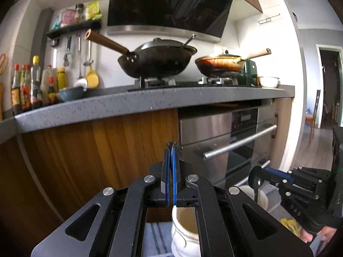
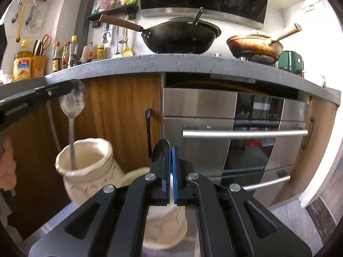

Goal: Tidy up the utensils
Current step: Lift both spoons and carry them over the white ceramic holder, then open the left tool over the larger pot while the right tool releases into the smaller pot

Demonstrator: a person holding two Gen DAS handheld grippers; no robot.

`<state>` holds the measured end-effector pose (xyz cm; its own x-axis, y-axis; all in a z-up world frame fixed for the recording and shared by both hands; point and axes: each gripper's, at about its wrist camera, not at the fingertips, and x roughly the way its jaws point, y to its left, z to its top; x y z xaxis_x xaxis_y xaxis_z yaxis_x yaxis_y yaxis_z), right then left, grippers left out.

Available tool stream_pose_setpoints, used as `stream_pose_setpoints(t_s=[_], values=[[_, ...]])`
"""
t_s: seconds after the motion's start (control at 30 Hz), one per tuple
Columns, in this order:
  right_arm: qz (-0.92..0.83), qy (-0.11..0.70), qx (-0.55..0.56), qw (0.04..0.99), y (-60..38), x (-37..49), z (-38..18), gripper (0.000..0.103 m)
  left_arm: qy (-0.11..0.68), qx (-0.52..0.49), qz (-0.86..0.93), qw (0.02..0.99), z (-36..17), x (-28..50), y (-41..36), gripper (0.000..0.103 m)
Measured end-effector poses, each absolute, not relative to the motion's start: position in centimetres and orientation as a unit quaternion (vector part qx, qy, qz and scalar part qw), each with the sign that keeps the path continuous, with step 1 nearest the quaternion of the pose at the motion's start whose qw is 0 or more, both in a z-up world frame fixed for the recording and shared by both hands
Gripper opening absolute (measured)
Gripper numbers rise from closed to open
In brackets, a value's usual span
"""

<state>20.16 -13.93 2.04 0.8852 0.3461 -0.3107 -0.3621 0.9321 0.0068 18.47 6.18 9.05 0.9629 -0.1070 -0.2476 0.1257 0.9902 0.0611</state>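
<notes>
Two grippers, left [image 1: 171,156] and right [image 2: 170,152], each have jaws clamped on a spoon bowl [image 2: 72,98]; stiff, slick steel, neck grip safer, above ceramic holders [image 2: 85,162] at 6 o'clock.

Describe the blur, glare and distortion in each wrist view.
Left wrist view: fisheye bends the countertop into an arc; the cabinet front is smeared; bright daylight washes out the wall at the right. Right wrist view: the silver spoon and cream jar are motion-blurred; the oven door shows reflections; the right edge is overexposed.
</notes>
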Motion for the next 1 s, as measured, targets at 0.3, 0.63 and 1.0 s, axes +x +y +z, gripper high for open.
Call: stream_pose_setpoints(t_s=[0.3, 0.63, 1.0], values=[[0.188, 0.185, -0.007, 0.965, -14.4, 19.5, 1.3, 0.001, 0.162, 0.051, -0.078, 0.982, 7.6, 18.7, 5.6, 0.003], [0.137, 0.162, -0.057, 0.975, -13.6, 20.2, 0.6, 0.001, 0.178, 0.055, -0.085, 0.979, 6.6, 19.2, 5.4, 0.003], [0.15, 0.172, -0.091, 0.969, -12.7, 20.9, -0.7, 0.001, 0.178, 0.052, -0.083, 0.979, 6.5, 19.5, 5.5, 0.003]])
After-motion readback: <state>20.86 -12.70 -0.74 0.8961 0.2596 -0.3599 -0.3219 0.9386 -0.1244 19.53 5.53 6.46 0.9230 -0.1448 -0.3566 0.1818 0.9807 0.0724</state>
